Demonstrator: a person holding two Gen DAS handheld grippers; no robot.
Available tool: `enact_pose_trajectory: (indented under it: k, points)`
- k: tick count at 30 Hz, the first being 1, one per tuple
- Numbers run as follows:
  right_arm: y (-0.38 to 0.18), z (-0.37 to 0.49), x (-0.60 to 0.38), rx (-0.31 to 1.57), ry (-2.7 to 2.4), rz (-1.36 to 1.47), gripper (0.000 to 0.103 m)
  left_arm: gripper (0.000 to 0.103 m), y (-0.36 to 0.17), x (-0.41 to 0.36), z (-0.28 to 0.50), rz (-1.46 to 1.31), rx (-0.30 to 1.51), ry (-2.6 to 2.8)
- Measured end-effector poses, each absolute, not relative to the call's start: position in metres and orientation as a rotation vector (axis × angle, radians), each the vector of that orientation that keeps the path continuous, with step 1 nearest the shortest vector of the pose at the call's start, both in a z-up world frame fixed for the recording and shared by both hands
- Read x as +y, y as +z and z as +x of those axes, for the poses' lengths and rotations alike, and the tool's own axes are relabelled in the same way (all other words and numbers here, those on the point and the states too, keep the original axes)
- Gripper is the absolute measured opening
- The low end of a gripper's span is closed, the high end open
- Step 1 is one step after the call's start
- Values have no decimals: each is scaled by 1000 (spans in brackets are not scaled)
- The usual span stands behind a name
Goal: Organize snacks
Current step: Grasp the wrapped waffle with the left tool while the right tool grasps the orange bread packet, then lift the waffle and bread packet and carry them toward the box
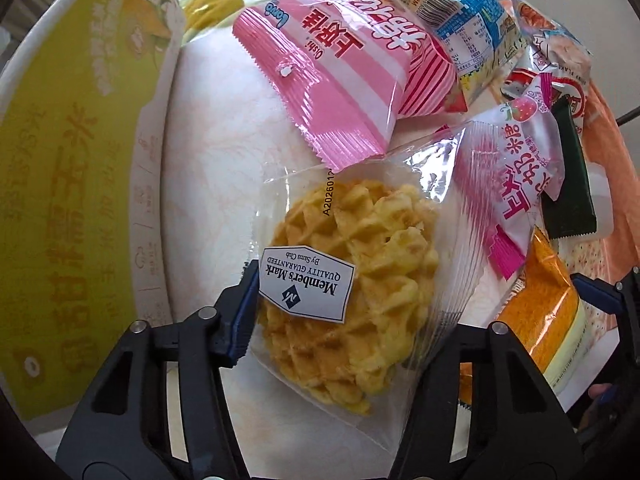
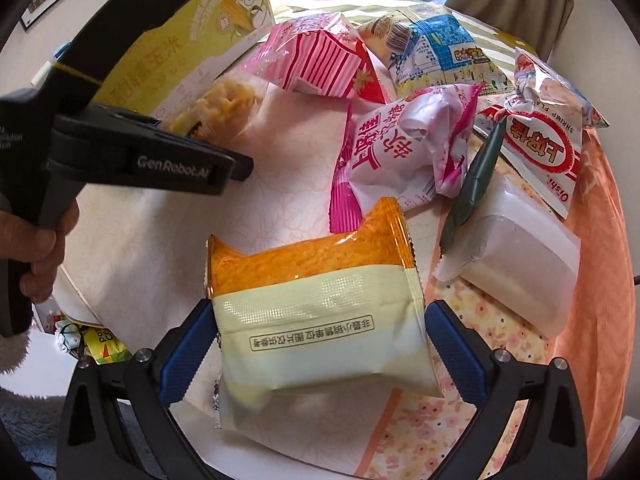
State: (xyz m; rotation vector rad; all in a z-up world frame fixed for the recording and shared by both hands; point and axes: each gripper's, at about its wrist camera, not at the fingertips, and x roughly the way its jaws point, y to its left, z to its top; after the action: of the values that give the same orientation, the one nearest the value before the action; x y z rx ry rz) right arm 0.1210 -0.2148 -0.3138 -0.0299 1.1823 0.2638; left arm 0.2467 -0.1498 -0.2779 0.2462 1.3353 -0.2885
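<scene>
- Waffle packet (image 1: 352, 288): lies on the worktop (image 1: 224, 128), wrapper between the fingers of your left tool (image 1: 340, 280); whether the far pad presses it you cannot tell.
- Orange-and-cream packet (image 2: 320, 304): flat between your right tool (image 2: 320, 344), pads at its edges, grasp uncertain.
- Remaining snacks: pink striped bag (image 1: 344, 76), strawberry pouch (image 2: 404, 148), others heaped, unsorted.
- Progress: early, by the look of it.

Waffle packet (image 1: 352, 300) sits between my left gripper's (image 1: 348, 312) fingers. Pink striped bag (image 1: 344, 80) lies just ahead. Yellow box (image 1: 80, 200) stands to its left.
</scene>
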Motion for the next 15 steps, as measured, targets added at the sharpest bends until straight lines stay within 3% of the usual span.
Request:
enact_pose_trajectory:
  k: [11,15]
  points:
    - [-323,107,-204,1136,299,-68,102,46,-273,-156,218,207,1328,-314]
    - [-321,101,-204,1106,312,-73,89,46,-267,-157,202,204,1314,-315]
